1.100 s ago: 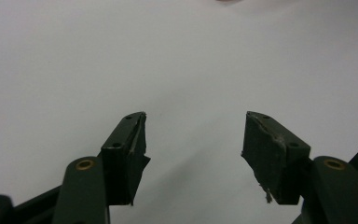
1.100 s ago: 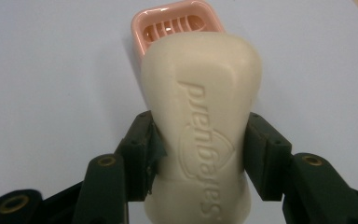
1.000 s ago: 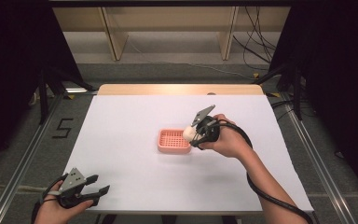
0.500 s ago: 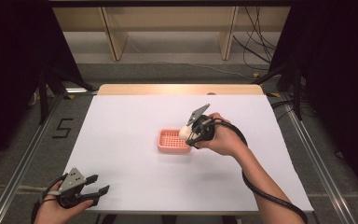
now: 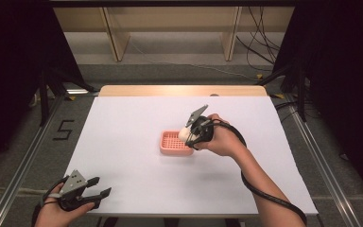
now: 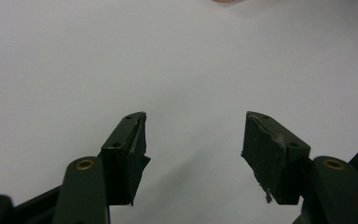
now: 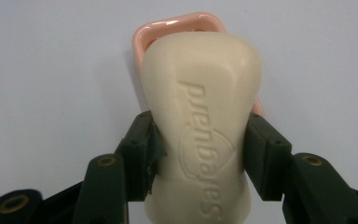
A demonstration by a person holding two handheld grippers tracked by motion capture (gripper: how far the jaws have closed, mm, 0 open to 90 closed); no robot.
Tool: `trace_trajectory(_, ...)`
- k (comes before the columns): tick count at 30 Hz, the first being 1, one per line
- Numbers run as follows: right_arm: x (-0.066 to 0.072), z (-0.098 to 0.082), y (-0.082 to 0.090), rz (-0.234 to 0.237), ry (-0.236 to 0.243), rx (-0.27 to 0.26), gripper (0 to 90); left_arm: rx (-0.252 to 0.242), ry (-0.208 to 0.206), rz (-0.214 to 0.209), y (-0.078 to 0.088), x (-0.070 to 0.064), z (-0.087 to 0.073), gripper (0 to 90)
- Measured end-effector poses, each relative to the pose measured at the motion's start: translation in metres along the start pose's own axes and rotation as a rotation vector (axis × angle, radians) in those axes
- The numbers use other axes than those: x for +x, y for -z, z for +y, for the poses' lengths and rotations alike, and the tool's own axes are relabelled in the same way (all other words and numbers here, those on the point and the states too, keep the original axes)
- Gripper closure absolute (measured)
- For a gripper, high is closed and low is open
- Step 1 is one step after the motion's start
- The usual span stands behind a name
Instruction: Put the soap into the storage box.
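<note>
Gripping a smooth cream soap bar [image 7: 200,116] over a slotted pink dish [image 5: 172,143].

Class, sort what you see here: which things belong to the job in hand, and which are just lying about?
Part of the job:
- right gripper, shut on the soap bar
- pink soap dish, beneath the bar

Idle or lying about:
- left gripper, open, holding nothing
- cables on the floor
- wooden frame behind the table

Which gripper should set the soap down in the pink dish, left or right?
Right. The right gripper is shut on the soap bar and holds it over the pink soap dish at mid-table. The left gripper sits open at the near left edge, far from the dish.
</note>
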State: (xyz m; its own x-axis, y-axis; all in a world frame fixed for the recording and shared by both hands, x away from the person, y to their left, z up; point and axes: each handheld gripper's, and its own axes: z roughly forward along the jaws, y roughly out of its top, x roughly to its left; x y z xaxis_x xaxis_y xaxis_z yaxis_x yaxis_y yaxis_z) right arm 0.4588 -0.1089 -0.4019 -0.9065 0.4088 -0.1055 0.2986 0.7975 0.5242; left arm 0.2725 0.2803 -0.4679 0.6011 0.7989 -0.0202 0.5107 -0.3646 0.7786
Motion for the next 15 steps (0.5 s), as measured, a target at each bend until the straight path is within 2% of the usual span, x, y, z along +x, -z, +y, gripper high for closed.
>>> trace_trajectory(6, 0.001, 0.005, -0.004, -0.001, 0.005, 0.006, 50.7, 0.006, 0.0, -0.001, 0.001, 0.0, 0.0, 39.2)
trace_trajectory(14, -0.001, 0.011, -0.01, -0.001, 0.034, -0.012, 50.7, 0.006, -0.001, -0.001, 0.001, 0.0, 0.0, 39.2)
trace_trajectory(15, 0.0, 0.012, -0.01, -0.006, 0.022, -0.008, 50.7, 0.006, 0.001, -0.001, 0.001, 0.0, 0.0, 39.2)
